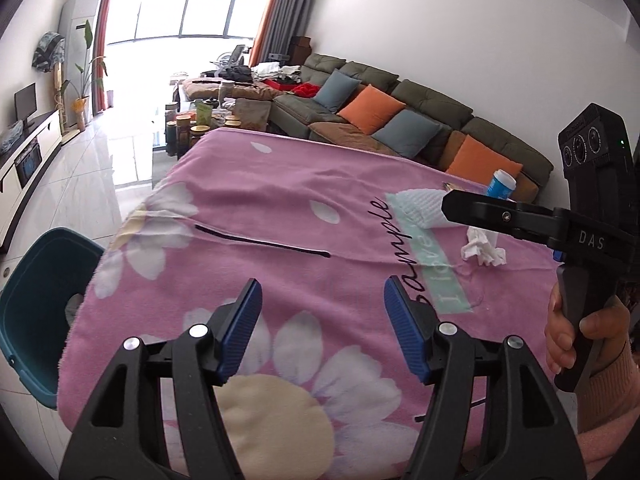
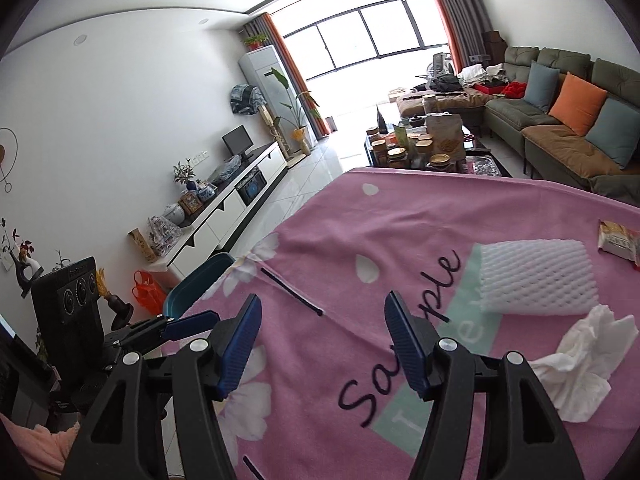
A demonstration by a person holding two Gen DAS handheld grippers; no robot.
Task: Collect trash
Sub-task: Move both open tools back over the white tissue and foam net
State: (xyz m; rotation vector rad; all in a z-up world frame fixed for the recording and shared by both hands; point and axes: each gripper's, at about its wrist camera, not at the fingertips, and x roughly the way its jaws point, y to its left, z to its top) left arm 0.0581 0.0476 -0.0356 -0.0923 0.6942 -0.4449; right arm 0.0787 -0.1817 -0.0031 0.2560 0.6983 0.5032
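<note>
The right wrist view shows both grippers' fingers (image 2: pixel 240 344) wide and empty, collection unfinished: crumpled tissue (image 2: pixel 576 364), foam net (image 2: pixel 532 280) and wrapper (image 2: pixel 618 238) remain near the desk's "Sample" lettering (image 2: pixel 404 332).

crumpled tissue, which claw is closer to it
Right. The right claw hangs just beside the crumpled tissue, which lies off its right finger. The left claw is farther back, near the teal bin.
</note>
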